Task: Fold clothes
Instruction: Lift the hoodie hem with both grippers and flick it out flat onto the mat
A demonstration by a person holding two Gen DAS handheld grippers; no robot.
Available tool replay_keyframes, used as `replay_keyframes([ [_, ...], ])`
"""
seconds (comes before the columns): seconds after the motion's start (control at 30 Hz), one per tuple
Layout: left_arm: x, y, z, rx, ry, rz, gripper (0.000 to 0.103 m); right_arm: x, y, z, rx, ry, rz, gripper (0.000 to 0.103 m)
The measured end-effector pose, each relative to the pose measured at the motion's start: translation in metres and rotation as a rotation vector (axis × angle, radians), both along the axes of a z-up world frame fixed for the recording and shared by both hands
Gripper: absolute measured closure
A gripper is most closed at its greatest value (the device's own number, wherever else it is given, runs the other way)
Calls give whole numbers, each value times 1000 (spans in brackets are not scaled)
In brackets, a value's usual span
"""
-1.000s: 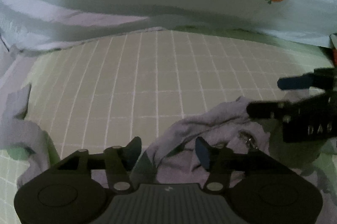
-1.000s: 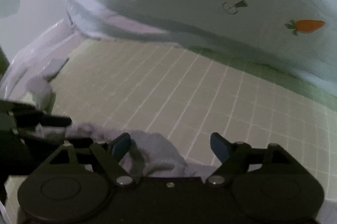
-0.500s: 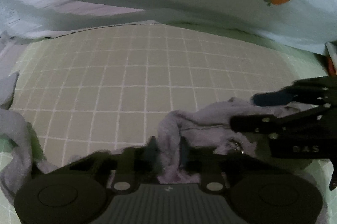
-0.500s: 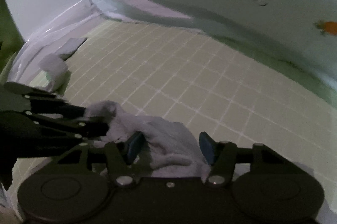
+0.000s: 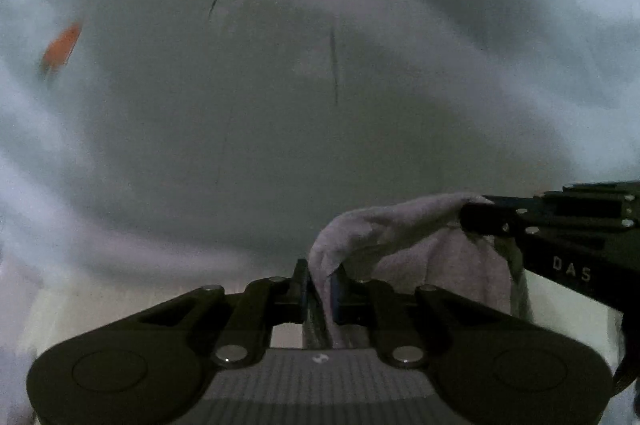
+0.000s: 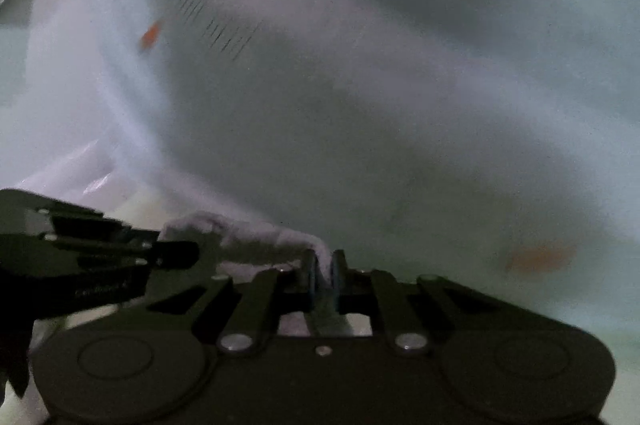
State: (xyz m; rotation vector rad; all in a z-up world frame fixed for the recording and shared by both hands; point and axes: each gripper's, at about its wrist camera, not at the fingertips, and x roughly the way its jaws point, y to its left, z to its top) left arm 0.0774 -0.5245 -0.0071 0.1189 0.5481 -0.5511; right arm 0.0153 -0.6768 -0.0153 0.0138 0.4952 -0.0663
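Garment [image 5: 420, 249], lilac, clamped by L gripper [image 5: 320, 289] & closing R gripper [image 6: 324, 275]; "DAS" on R.

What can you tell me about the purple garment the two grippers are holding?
The purple garment looks like soft, fuzzy lilac knit. Its top edge is bunched and stretched between the left gripper and the right gripper, whose jaws are closing on it. The rest droops below, partly hidden; its type cannot be told.
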Motion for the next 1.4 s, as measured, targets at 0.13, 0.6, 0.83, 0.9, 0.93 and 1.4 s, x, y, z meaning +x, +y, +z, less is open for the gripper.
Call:
replay_keyframes([
  [0.13, 27, -26, -4, -18, -61, 64, 64, 31, -19, 10, -64, -69, -82, 94],
  [0.6, -103, 108, -100, 169, 337, 251, 23, -103, -48, -108, 222, 260, -316, 20],
  [0.83, -192, 168, -107, 198, 454, 309, 23, -206, -23, -136, 286, 350, -321, 20],
  [0.9, -206, 177, -110, 188, 485, 314, 23, -224, -17, -140, 323, 371, -322, 20],
  [0.93, -213, 181, -112, 182, 501, 318, 23, -232, -13, -142, 327, 381, -320, 20],
  [1.4, -268, 196, -133, 22, 618, 236, 58, -307, 5, -146, 487, 413, -286, 25],
])
